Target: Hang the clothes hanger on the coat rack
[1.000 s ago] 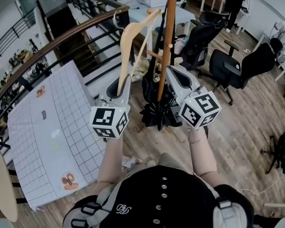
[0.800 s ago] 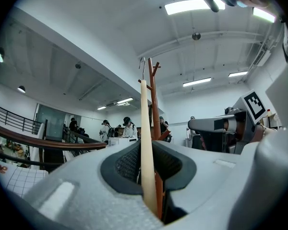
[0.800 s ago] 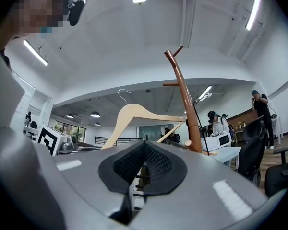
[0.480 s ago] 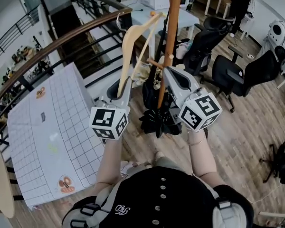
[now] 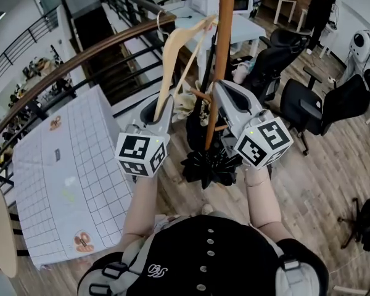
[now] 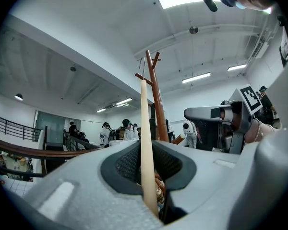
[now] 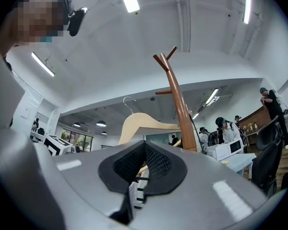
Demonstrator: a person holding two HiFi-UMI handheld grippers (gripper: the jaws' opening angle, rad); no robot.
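My left gripper (image 5: 162, 103) is shut on the lower end of a pale wooden clothes hanger (image 5: 171, 48), which stands upright with its wire hook (image 5: 155, 22) at the top. In the left gripper view the hanger (image 6: 145, 128) rises from between the pads, just left of the brown wooden coat rack (image 6: 156, 99). The rack's pole (image 5: 221, 54) stands between my two grippers. My right gripper (image 5: 221, 88) is shut and empty, close beside the pole at its right. The right gripper view shows the hanger (image 7: 139, 123) left of the forked rack top (image 7: 180, 104).
A white gridded table (image 5: 55, 165) lies at the left beside a curved railing (image 5: 80, 54) over a stairwell. Dark bags hang low on the rack, above its black base (image 5: 209, 162). Black office chairs (image 5: 320, 100) stand at the right; people stand far off.
Both grippers have drifted a little forward and up along the rack. The hanger stays in the left gripper's hold, its top now closer to the pole.
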